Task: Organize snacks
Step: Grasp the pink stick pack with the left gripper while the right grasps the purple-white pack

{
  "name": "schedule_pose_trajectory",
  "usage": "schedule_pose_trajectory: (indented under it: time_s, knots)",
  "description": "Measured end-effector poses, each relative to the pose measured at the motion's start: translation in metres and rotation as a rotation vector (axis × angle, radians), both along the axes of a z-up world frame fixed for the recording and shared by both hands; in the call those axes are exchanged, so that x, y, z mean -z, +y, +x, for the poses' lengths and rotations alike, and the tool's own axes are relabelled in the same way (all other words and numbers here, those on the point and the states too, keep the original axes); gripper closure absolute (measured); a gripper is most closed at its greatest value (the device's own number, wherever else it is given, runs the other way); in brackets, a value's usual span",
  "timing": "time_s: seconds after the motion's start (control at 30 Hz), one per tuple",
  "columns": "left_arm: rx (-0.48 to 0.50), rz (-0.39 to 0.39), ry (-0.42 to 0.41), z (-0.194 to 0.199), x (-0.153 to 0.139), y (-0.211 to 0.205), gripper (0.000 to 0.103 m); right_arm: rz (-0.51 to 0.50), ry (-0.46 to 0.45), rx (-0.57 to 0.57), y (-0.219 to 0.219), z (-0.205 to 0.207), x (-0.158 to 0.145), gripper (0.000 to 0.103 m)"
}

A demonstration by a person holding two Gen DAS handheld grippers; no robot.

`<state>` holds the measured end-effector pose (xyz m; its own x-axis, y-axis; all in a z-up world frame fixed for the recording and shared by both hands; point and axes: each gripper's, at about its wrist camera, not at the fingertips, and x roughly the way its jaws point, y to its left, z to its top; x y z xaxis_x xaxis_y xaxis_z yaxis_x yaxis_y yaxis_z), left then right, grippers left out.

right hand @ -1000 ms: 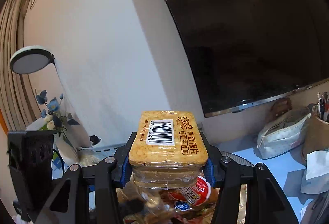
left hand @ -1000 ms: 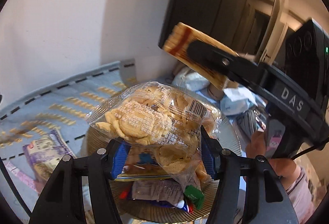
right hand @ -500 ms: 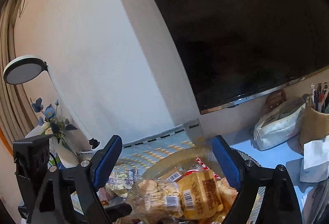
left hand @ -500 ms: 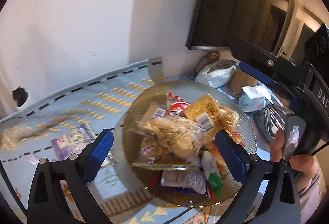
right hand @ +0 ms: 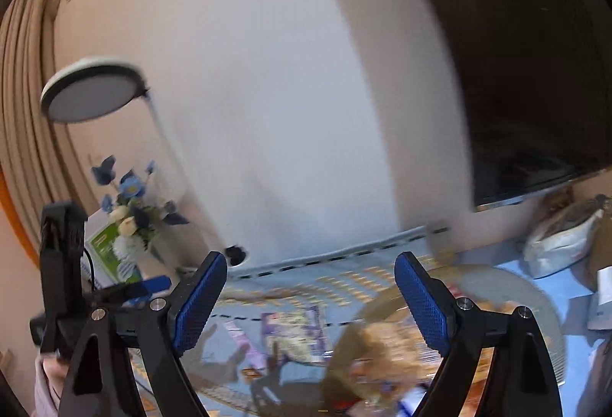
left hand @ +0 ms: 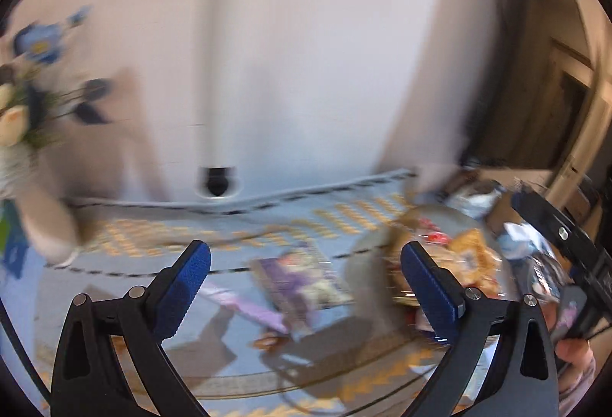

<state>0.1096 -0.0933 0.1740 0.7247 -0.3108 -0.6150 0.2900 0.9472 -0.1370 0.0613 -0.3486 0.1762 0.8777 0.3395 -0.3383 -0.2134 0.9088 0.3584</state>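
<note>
Both views are blurred by motion. My left gripper [left hand: 306,264] stands open and empty above the patterned blue cloth [left hand: 160,237]. A purple snack packet [left hand: 302,279] lies flat on the cloth ahead of it, between the fingers' line. To the right sits a glass plate [left hand: 363,260] heaped with snack bags, a yellow cracker pack [left hand: 472,256] on top. My right gripper [right hand: 310,287] is also open and empty; the same purple snack packet [right hand: 294,333] lies below it and the glass plate [right hand: 508,279] with the pale biscuit bag [right hand: 386,344] is at its lower right.
A white wall with a black socket [left hand: 216,183] backs the table. Blue and white flowers [right hand: 134,210] and a round lamp [right hand: 91,92] stand at the left. A dark TV screen [right hand: 535,72], a white pouch [right hand: 562,237] and papers are on the right. A hand [left hand: 573,352] holds the other gripper.
Both grippers opened and let their snacks drop onto the heaped plate: the left its biscuit bag, the right its yellow cracker pack. Both then swung left and up, away from the plate.
</note>
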Motion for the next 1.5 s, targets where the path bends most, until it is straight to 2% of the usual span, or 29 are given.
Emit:
schedule_pose_trajectory:
  time_s: [0.17,0.3,0.43,0.5,0.57,0.7,0.87,0.93,1.0,1.07,1.13,1.17,1.2,1.23,1.27,1.3,1.33,1.37,1.43,1.5]
  knots:
    - [-0.089,0.036,0.031,0.005,0.018,0.049,0.003,0.003,0.038,-0.079,0.059,0.011,0.016,0.015]
    - [-0.127,0.009,0.122,0.017,0.054,0.076,0.003,0.005,0.108,-0.127,0.102,0.026,0.048,0.015]
    - [-0.134,-0.031,0.216,0.028,0.094,0.083,0.003,0.019,0.202,-0.144,0.127,0.041,0.082,0.015]
    - [-0.137,-0.063,0.270,0.036,0.114,0.083,0.003,0.047,0.245,-0.142,0.132,0.049,0.100,0.015]
    - [-0.140,-0.108,0.314,0.040,0.132,0.080,0.003,0.122,0.295,-0.143,0.130,0.055,0.122,0.015]
    - [-0.170,-0.189,0.382,0.054,0.157,0.075,0.003,0.255,0.362,-0.049,0.112,0.057,0.164,0.015]
    - [-0.208,-0.191,0.407,0.063,0.169,0.064,0.003,0.257,0.402,0.060,0.099,0.071,0.185,0.015]
    - [-0.228,-0.177,0.391,0.064,0.170,0.058,0.003,0.247,0.397,0.096,0.098,0.078,0.187,0.015]
    - [-0.235,-0.202,0.391,0.066,0.171,0.053,0.003,0.250,0.406,0.117,0.099,0.087,0.192,0.015]
    - [-0.271,-0.208,0.379,0.068,0.172,0.052,0.006,0.240,0.376,0.137,0.100,0.092,0.192,0.014]
    - [-0.306,-0.188,0.346,0.065,0.173,0.048,0.013,0.259,0.376,0.144,0.096,0.098,0.192,0.014]
    - [-0.317,-0.139,0.327,0.064,0.173,0.043,0.030,0.268,0.375,0.135,0.094,0.100,0.193,0.014]
    - [-0.313,-0.082,0.293,0.060,0.172,0.037,0.036,0.267,0.378,0.130,0.093,0.103,0.193,0.017]
    - [-0.301,-0.077,0.270,0.057,0.172,0.035,0.041,0.247,0.385,0.141,0.092,0.103,0.192,0.037]
    - [-0.291,-0.073,0.250,0.052,0.171,0.035,0.053,0.226,0.389,0.143,0.093,0.103,0.192,0.045]
    - [-0.278,-0.077,0.242,0.048,0.170,0.038,0.067,0.211,0.386,0.133,0.096,0.102,0.190,0.053]
    - [-0.266,-0.090,0.244,0.045,0.169,0.042,0.075,0.186,0.384,0.130,0.100,0.102,0.188,0.056]
    - [-0.250,-0.109,0.250,0.044,0.168,0.048,0.090,0.163,0.381,0.120,0.105,0.102,0.187,0.059]
    - [-0.236,-0.094,0.256,0.039,0.165,0.055,0.093,0.143,0.358,0.090,0.114,0.098,0.183,0.064]
    - [-0.214,-0.083,0.262,0.033,0.165,0.060,0.093,0.119,0.331,0.079,0.120,0.090,0.178,0.065]
